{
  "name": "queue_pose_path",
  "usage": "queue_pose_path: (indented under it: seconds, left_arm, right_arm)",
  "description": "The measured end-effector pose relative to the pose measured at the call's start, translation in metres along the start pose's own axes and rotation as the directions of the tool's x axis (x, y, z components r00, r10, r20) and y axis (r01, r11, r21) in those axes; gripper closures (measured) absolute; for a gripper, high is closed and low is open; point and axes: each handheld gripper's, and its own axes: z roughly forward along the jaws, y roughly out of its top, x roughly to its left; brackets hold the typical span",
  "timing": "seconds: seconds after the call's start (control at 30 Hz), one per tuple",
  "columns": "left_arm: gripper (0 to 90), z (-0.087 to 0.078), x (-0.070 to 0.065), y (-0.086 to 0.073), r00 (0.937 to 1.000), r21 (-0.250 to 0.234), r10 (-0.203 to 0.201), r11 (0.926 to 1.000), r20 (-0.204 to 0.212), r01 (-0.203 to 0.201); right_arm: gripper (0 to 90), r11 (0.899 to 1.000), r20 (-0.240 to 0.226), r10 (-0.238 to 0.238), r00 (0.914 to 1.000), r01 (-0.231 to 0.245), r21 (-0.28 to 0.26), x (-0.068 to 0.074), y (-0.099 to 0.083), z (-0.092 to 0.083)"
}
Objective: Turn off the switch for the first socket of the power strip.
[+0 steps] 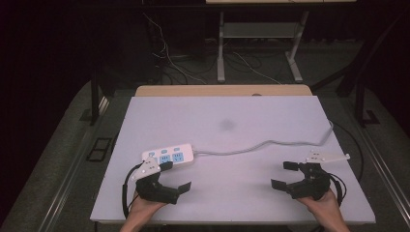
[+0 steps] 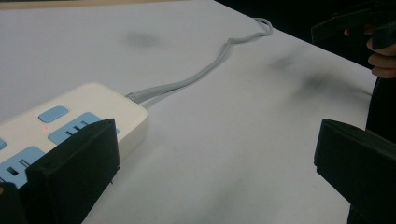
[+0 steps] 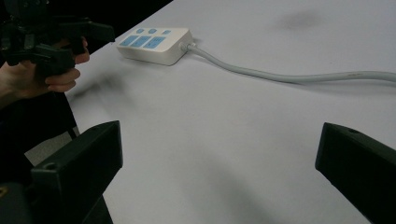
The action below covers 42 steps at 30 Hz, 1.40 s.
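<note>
A white power strip (image 1: 169, 155) with blue sockets lies on the white table top (image 1: 222, 121) at the near left; its grey cable (image 1: 261, 145) snakes right to the table's edge. My left gripper (image 1: 175, 176) is open just in front of the strip, one jaw close beside the strip (image 2: 70, 126), nothing held. My right gripper (image 1: 286, 175) is open at the near right over bare table, apart from the cable (image 3: 289, 74). The strip (image 3: 154, 43) and the left gripper (image 3: 60, 37) show far off in the right gripper view.
A dark smudge (image 1: 226, 124) marks the table's middle. A wooden strip (image 1: 222, 90) runs along the far edge. Beyond stand a desk frame (image 1: 261, 43) and loose floor cables (image 1: 169, 58). The right hand (image 2: 380, 56) shows in the left gripper view.
</note>
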Motion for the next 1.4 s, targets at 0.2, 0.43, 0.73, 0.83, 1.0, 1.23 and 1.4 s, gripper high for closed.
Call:
queue_pose_path:
  seconds: [0.2, 0.43, 0.73, 0.83, 1.0, 1.23, 1.4]
  left_arm:
    - [0.0, 0.0, 0.001, 0.0, 1.0, -0.004, 0.0, 1.0, 0.002, 0.0]
    - [0.0, -0.001, 0.001, 0.0, 1.0, -0.008, -0.007, 0.9999, 0.004, 0.007]
    - [0.0, -0.002, 0.002, 0.001, 0.9997, 0.004, -0.02, 0.9998, 0.01, 0.02]
    - [0.0, -0.002, 0.001, 0.001, 0.9997, 0.005, -0.02, 0.9998, 0.015, 0.02]
    - [0.0, -0.003, 0.001, 0.005, 0.9997, 0.012, -0.017, 0.9998, 0.018, 0.016]
    - [0.0, -0.006, -0.001, 0.011, 0.9997, 0.012, -0.019, 0.9998, 0.018, 0.019]
    - [0.0, -0.009, 0.002, 0.014, 0.9992, 0.022, -0.037, 0.9991, 0.016, 0.036]
  right_arm:
    - [0.4, 1.0, -0.002, -0.003, 1.0, 0.003, 0.013, 0.0, -0.001, 0.0]
    - [0.4, 1.0, -0.003, -0.002, 1.0, 0.002, 0.015, 0.0, -0.001, 0.0]
    - [0.4, 1.0, -0.005, -0.004, 1.0, 0.004, 0.026, -0.001, -0.002, 0.0]
    - [0.4, 0.999, -0.005, -0.002, 1.0, 0.002, 0.038, -0.001, -0.002, 0.001]
    - [0.4, 0.999, -0.004, -0.005, 1.0, 0.005, 0.043, -0.001, -0.002, 0.001]
    - [0.4, 0.999, -0.003, -0.003, 1.0, 0.003, 0.045, -0.001, -0.002, 0.001]
    - [0.4, 0.999, -0.003, -0.001, 1.0, 0.002, 0.044, -0.002, -0.002, 0.0]
